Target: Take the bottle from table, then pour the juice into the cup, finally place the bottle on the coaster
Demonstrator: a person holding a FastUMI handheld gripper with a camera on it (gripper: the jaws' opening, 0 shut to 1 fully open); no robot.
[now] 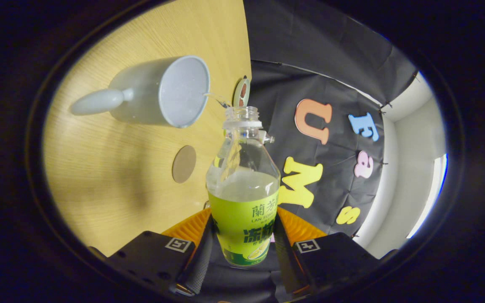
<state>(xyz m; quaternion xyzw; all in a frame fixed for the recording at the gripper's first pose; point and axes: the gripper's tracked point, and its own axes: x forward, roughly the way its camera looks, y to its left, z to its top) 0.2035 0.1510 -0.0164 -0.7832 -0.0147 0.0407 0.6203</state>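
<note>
Gripping the bottle (242, 185) in my gripper (242, 248), I am aiming its open mouth toward the cup (158, 92), with the coaster (184, 163) lying nearer.

The bottle (243, 185) sits between the two fingers of the claw (242, 248), both pressing its lower body, its open neck pointing ahead. A thin stream (216, 99) runs from near the neck to the rim of the cup (162, 92), which stands on the surface (112, 176) just beyond the neck, its handle turned away from the bottle. The coaster (184, 163) lies on the surface between cup and claw, beside the bottle. A small cap (241, 91) lies near the surface's edge by the cup.
</note>
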